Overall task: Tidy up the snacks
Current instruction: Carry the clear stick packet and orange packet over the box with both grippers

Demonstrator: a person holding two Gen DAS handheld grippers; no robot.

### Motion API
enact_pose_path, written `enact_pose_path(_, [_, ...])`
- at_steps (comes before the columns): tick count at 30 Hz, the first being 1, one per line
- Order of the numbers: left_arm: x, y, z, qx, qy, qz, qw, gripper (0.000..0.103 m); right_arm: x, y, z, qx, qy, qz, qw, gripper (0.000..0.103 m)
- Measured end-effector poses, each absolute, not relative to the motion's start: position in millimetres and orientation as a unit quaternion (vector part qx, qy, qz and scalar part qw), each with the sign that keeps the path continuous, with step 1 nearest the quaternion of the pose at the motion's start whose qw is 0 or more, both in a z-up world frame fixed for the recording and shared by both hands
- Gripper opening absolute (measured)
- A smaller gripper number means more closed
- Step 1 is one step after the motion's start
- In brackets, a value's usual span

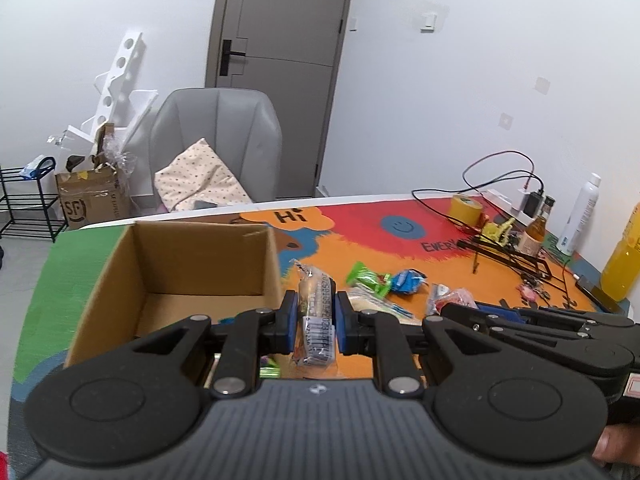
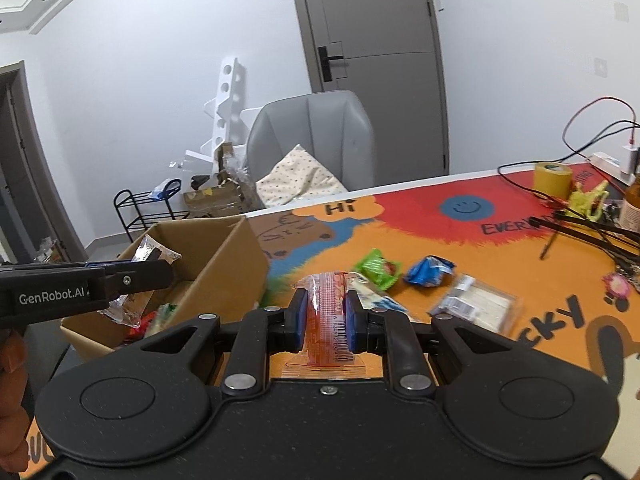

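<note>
- Cardboard box [image 2: 224, 264], open-topped, is seen on the table [image 2: 460, 256]; crinkled snack packets lie inside.
- A clear-wrapped snack bar [image 1: 314, 320] is clamped by the left hand-held gripper [image 1: 314, 322], beside the box.
- A red sachet [image 2: 326, 316] is clamped by the right hand-held gripper [image 2: 326, 320], above the table.

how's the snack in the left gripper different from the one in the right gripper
The left gripper holds a clear packet with pale brown food inside; the right gripper holds a red-orange packet. In the right wrist view the clear packet hangs over the cardboard box, the red one over the mat. Both are pinched upright and bear barcodes.
</note>
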State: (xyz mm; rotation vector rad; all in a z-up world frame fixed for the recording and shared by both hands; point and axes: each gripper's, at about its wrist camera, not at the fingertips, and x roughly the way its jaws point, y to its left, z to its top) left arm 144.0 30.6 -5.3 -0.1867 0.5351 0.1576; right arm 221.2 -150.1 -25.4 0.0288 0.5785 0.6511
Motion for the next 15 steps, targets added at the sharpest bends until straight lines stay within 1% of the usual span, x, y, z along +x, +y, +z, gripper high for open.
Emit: enact_pose_path(15, [135, 92, -11, -0.122, 0.265, 0.116, 0.949, 0.018, 214, -91, -12, -0.006, 0.270, 0.350, 0.897, 0.018])
